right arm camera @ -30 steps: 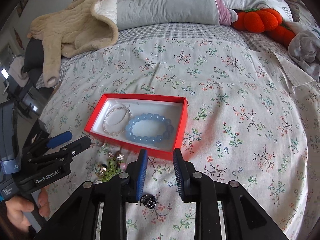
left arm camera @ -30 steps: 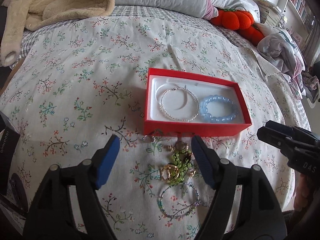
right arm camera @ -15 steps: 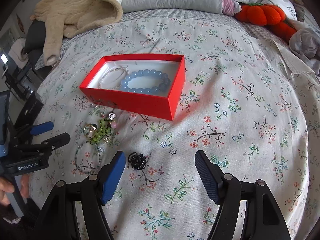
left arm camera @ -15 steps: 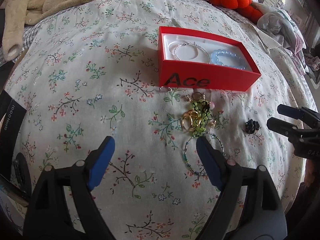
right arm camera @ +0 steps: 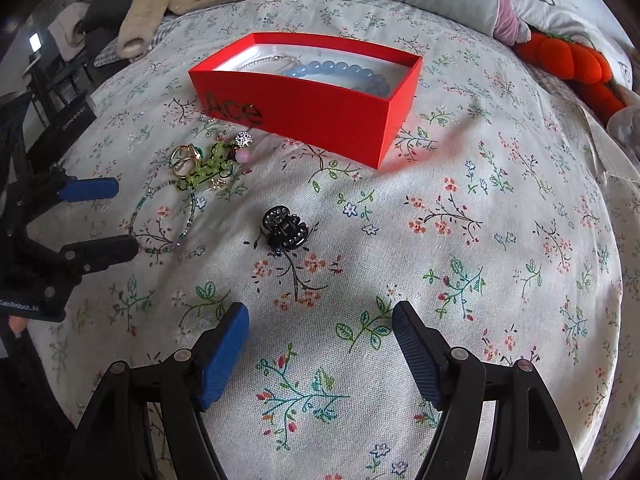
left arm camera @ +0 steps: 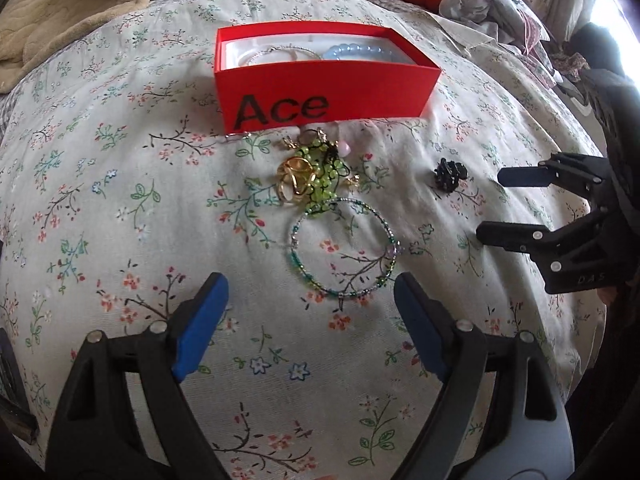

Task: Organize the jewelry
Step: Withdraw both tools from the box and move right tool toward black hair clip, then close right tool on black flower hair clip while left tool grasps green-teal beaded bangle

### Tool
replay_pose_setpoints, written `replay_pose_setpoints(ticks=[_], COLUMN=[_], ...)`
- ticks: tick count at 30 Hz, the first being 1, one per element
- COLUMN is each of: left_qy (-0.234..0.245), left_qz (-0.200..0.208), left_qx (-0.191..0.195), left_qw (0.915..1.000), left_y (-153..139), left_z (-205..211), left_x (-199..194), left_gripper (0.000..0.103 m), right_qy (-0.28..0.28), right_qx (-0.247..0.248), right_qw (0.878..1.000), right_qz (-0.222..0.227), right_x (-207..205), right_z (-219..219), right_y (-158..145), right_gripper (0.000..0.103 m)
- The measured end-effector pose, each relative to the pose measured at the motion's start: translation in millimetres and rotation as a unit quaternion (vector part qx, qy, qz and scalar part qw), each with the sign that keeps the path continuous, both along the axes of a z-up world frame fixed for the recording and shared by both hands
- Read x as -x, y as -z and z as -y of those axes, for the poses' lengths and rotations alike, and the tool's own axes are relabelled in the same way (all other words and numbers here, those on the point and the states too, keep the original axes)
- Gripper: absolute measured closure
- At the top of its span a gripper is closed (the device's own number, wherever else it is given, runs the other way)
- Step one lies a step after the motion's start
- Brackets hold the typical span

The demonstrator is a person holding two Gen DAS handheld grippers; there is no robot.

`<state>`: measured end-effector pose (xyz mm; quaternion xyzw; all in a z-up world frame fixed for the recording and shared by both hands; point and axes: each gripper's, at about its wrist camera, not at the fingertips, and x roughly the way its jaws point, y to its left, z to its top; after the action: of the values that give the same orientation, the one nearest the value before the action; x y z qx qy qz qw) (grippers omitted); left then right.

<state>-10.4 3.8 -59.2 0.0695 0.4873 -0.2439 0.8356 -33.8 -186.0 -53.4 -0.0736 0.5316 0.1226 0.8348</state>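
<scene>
The left gripper (left arm camera: 308, 312) fills the bottom of the left wrist view; its jaws stand wide apart with only the floral bedspread (left arm camera: 120, 200) between them. The right gripper (right arm camera: 320, 340), at the bottom of the right wrist view, has just been opening and its jaws also stand wide with nothing between them.

Just above the left gripper's blue pads, at frame centre, lies a thin beaded bracelet (left arm camera: 344, 246) in a ring. Touching its upper edge is a tangle of green beads (left arm camera: 324, 176) and gold rings (left arm camera: 296, 180). To the right of the tangle, apart from it, sits a small black hair claw (left arm camera: 450, 172); in the right wrist view it lies at centre, above the gap between the jaws.

Beyond the tangle, in the upper middle, stands the red box (left arm camera: 320, 96) marked "Ace". In it lie a blue bead bracelet (right arm camera: 344, 72) and a thin silver bracelet (left arm camera: 280, 53)

An orange plush (right arm camera: 568, 64) lies at upper right, a beige blanket (left arm camera: 60, 20) at upper left
</scene>
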Motion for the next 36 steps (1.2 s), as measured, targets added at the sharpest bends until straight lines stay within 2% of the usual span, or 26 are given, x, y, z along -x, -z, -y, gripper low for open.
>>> replay_pose_setpoints(ticks=[2, 4, 9, 14, 17, 27, 36], left_qy=[0.009, 0.022, 0.043, 0.039, 0.043, 0.037, 0.034], left_qz=[0.005, 0.013, 0.034, 0.023, 0.026, 0.035, 0.033], left_qx=[-0.011, -0.022, -0.038, -0.029, -0.029, -0.03, -0.022], left_qw=[0.9999, 0.9994, 0.9978, 0.9985, 0.9983, 0.9983, 0.9986], left_y=[4, 7, 10, 10, 10, 5, 1], left_z=[6, 13, 26, 25, 26, 24, 17], left_x=[1, 2, 4, -3, -3, -6, -4], left_gripper=[0.015, 0.007, 0.006, 0.006, 0.011, 0.042, 0.045], right_qy=[0.006, 0.007, 0.013, 0.014, 0.016, 0.019, 0.02], right_qx=[0.0, 0.001, 0.001, 0.002, 0.0, 0.003, 0.004], right_qw=[1.0, 1.0, 1.0, 1.0, 1.0, 1.0, 1.0], right_qz=[0.003, 0.004, 0.0, 0.001, 0.001, 0.005, 0.01], right_x=[0, -1, -5, -6, -5, -5, -8], right_z=[1, 2, 2, 1, 1, -1, -3], right_y=[0, 1, 3, 3, 3, 3, 3], right_gripper=[0.025, 0.025, 0.023, 0.023, 0.023, 0.023, 0.023])
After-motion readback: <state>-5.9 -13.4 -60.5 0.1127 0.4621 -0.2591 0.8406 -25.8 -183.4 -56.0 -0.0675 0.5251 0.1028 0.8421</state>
